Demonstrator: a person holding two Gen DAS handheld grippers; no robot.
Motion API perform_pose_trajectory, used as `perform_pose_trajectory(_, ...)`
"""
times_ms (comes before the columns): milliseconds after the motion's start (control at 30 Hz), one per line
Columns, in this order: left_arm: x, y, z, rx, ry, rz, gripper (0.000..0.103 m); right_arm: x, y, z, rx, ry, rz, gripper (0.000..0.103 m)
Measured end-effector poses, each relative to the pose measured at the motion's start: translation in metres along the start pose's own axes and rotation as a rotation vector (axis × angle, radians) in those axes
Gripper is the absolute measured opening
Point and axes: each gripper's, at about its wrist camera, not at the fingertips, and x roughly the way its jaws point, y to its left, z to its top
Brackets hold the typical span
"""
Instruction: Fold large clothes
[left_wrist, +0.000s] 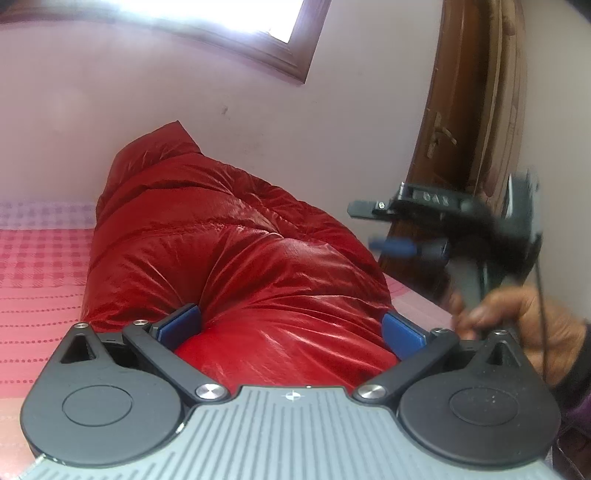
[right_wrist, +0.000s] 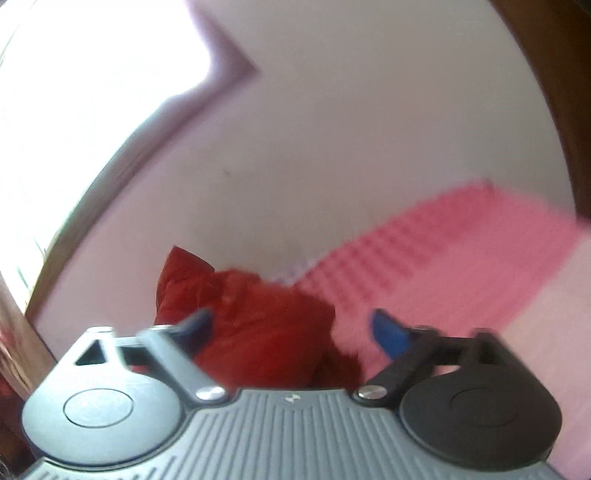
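Pink bedspread underneath, our left gripper pinches the red puffer jacket; right gripper empty, jaws apart, so regrab low.

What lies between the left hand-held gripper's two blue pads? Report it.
A bulge of the red puffer jacket fills the gap of the left hand-held gripper, touching both pads; the left wrist view shows it.

Left gripper: blue pads pressed into a bulge of the red puffer jacket, which lies heaped on the pink checked bed. Right gripper: raised at the right, blurred, held in a hand, clear of the jacket
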Motion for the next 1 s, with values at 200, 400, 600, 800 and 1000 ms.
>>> perform_pose_trajectory(200,-0.001,-0.004,-0.001,0.002,-0.005,0.008,0.103,0.025,0.052,0.022,-0.232,0.053,0.068,0.057)
perform_pose_trajectory(400,-0.003,-0.008,-0.003,0.024,-0.015,0.003,0.103,0.080,0.048,-0.005,-0.308,0.229,-0.071,0.047)
perform_pose_trajectory(600,-0.005,-0.007,-0.005,0.046,-0.024,-0.017,0.103,0.092,0.041,-0.027,-0.303,0.206,-0.112,0.049)
perform_pose_trajectory(800,-0.004,-0.006,-0.004,0.052,-0.010,-0.006,0.103,0.090,0.035,-0.035,-0.294,0.169,-0.123,0.052)
perform_pose_trajectory(1000,-0.004,-0.004,-0.003,0.039,-0.002,0.008,0.103,0.051,0.011,-0.007,-0.118,0.137,-0.002,0.082)
